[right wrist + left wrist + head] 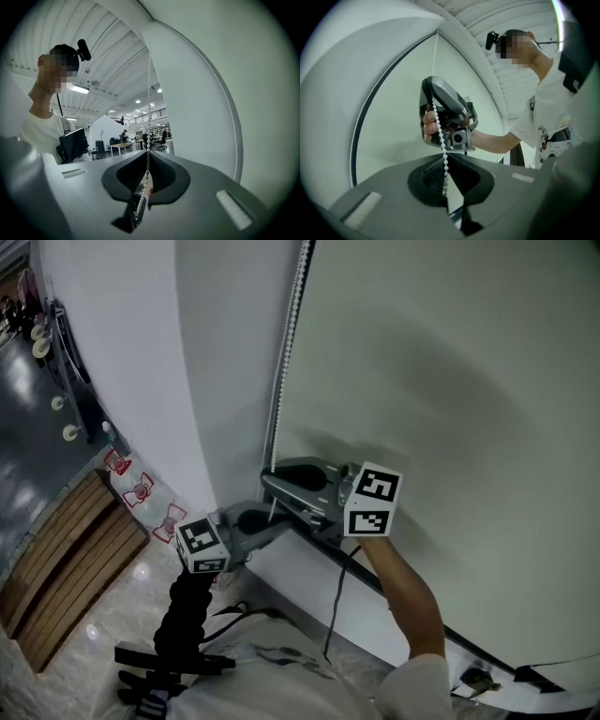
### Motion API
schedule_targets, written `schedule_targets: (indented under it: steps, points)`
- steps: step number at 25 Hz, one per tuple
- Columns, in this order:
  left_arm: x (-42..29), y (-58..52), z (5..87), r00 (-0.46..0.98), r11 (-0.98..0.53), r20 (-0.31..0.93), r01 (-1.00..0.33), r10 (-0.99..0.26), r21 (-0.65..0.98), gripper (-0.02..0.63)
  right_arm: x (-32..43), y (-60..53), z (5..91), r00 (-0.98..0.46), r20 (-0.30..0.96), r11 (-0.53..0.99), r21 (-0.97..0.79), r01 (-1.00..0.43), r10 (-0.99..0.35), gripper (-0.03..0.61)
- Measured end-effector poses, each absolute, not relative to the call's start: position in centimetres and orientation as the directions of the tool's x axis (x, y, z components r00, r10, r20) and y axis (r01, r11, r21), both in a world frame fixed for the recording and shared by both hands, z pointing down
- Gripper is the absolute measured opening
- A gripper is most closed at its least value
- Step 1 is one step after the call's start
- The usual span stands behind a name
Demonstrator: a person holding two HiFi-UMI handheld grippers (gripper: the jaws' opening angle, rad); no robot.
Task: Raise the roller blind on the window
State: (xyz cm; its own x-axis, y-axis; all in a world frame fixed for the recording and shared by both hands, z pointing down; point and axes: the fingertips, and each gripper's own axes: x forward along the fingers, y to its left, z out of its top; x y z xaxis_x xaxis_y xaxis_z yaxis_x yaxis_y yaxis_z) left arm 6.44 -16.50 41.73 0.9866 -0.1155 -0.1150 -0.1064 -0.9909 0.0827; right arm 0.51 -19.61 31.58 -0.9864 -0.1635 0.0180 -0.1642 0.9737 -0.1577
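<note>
The pale roller blind hangs down over the window, with its white bead chain running along its left edge. My right gripper is at the chain, and in the right gripper view its jaws are shut on the chain. My left gripper sits just below and to the left. Its jaws look shut on the same strand, which runs up to the right gripper ahead of it. A second strand of the chain curves past on the left.
A white wall column stands left of the blind. The sill runs along the lower right. Far below lie a shiny floor and wooden planks. An open office with desks lies behind the chain.
</note>
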Motion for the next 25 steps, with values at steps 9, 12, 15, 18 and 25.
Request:
schedule_targets:
  steps: [9, 12, 15, 18, 25]
  points:
    - [6.4, -16.2, 41.5, 0.987, -0.993, -0.123, -0.092, -0.1, 0.073, -0.002, 0.6, -20.9, 26.4, -0.984, -0.069, 0.985, -0.068, -0.157, -0.161, 0.154]
    - [6.3, -16.0, 41.9, 0.988, -0.993, -0.122, -0.088, -0.097, 0.073, -0.002, 0.4, -21.4, 22.8, -0.984, -0.095, 0.989, -0.013, -0.15, -0.151, 0.16]
    - [6.2, -16.0, 41.9, 0.988, -0.993, -0.122, -0.089, -0.098, 0.072, -0.002, 0.4, -22.0, 18.7, -0.981, -0.133, 0.988, 0.037, -0.151, -0.145, 0.16]
    - [6.1, -16.5, 40.4, 0.987, -0.993, -0.124, -0.09, -0.1, 0.082, -0.002, 0.3, -23.0, 13.3, -0.975, -0.168, 0.984, 0.082, -0.16, -0.145, 0.158]
    - [5.7, -15.6, 44.2, 0.989, -0.993, -0.113, -0.09, -0.097, 0.07, -0.002, 0.3, -22.8, 10.4, -0.966, -0.208, 0.963, 0.189, -0.191, -0.151, 0.155]
